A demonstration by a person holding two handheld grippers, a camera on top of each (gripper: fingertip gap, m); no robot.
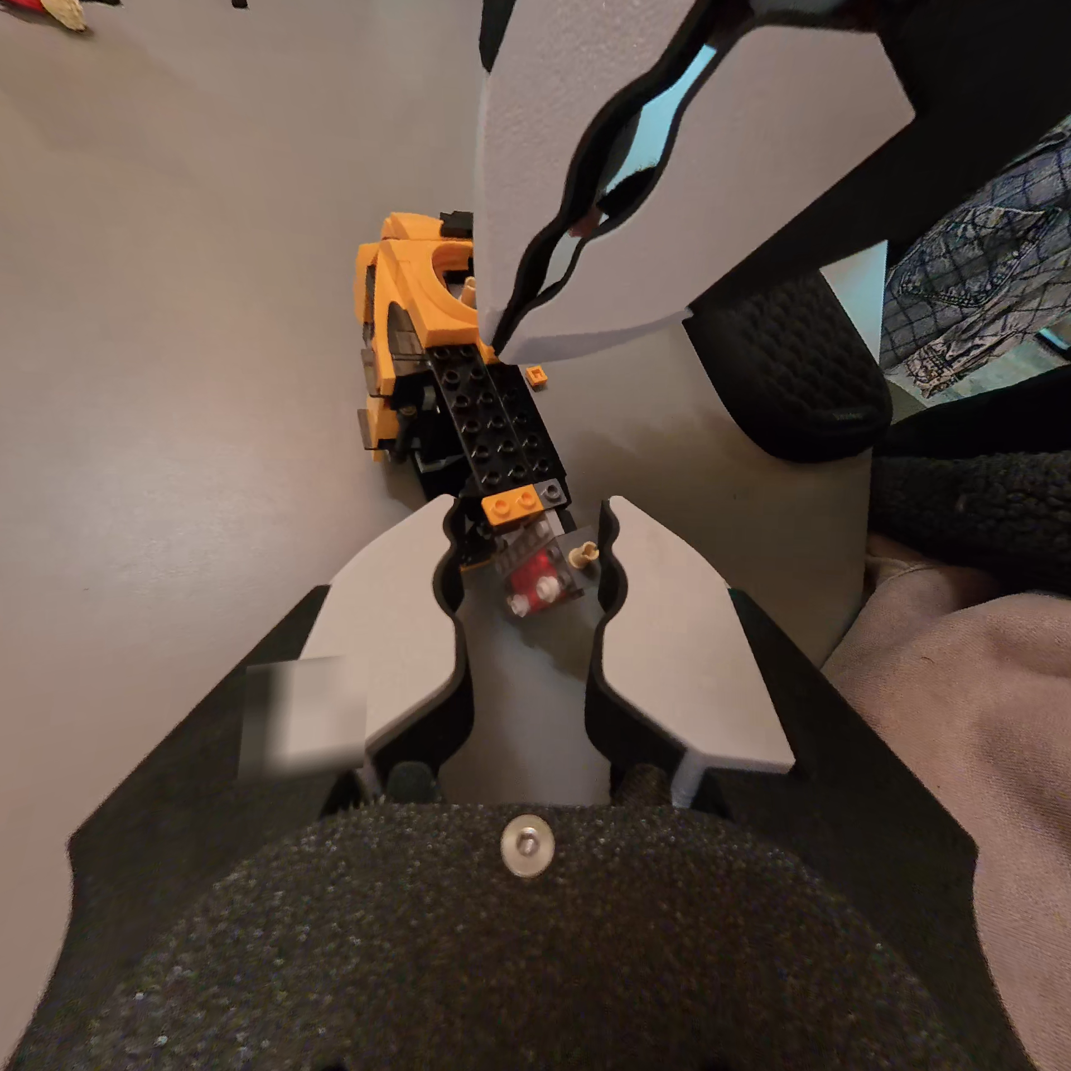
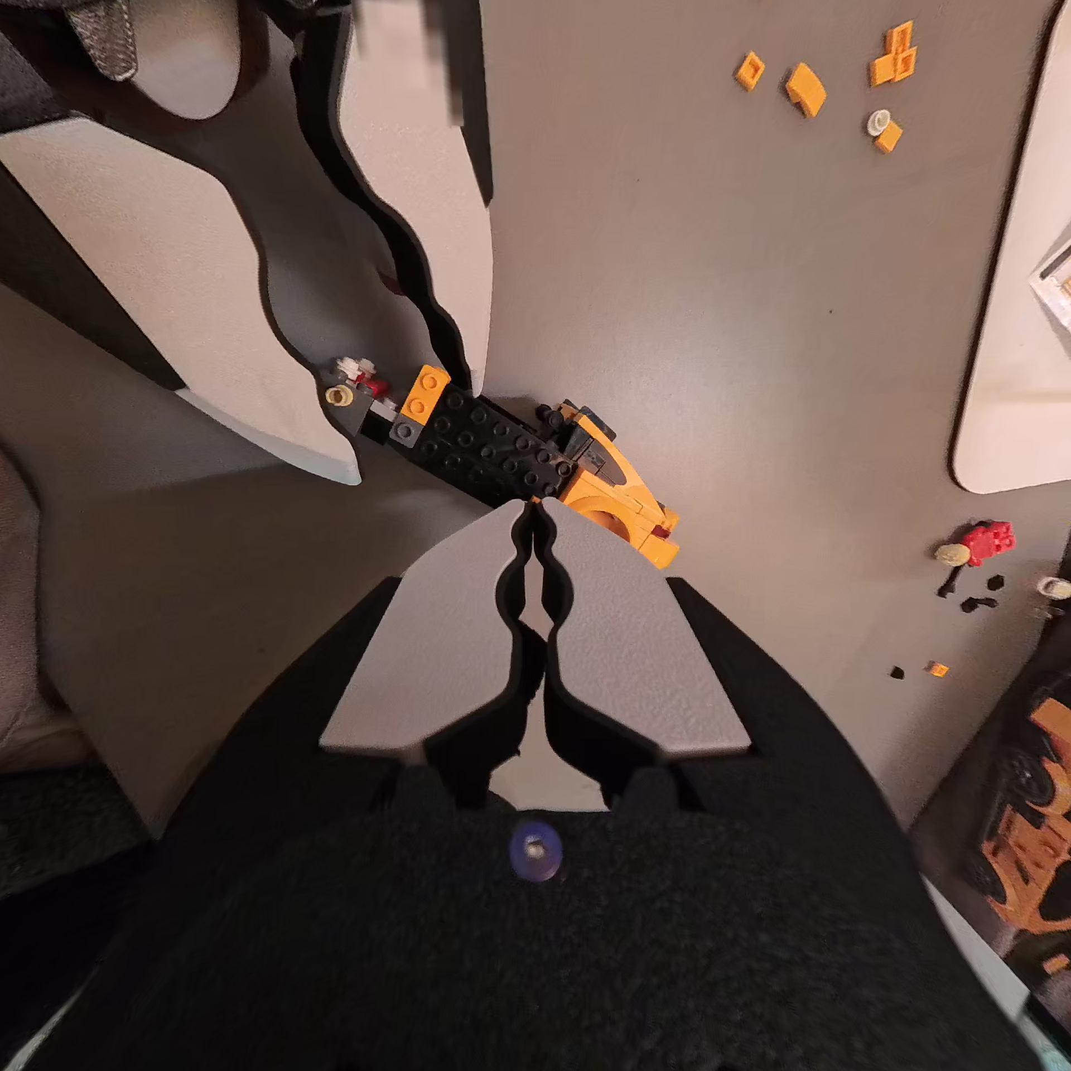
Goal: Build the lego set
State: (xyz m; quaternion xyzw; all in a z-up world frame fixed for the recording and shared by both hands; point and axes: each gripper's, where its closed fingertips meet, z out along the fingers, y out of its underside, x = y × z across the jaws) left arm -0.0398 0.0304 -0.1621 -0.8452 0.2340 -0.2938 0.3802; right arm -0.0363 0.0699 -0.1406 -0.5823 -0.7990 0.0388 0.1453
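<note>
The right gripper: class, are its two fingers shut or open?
Shut. The right gripper has fingertips that meet with no gap, touching the edge of the toy brick car; nothing shows between them.

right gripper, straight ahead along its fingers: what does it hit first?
The brick car. The right gripper, jaws shut, has its tips right at the car's near edge, where the black studded plate meets the orange body. Whether they already touch it is unclear.

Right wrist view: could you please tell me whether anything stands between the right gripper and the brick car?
Nothing visible does: the right gripper has its closed tips at the edge of the brick car, where black plate meets orange body.
</note>
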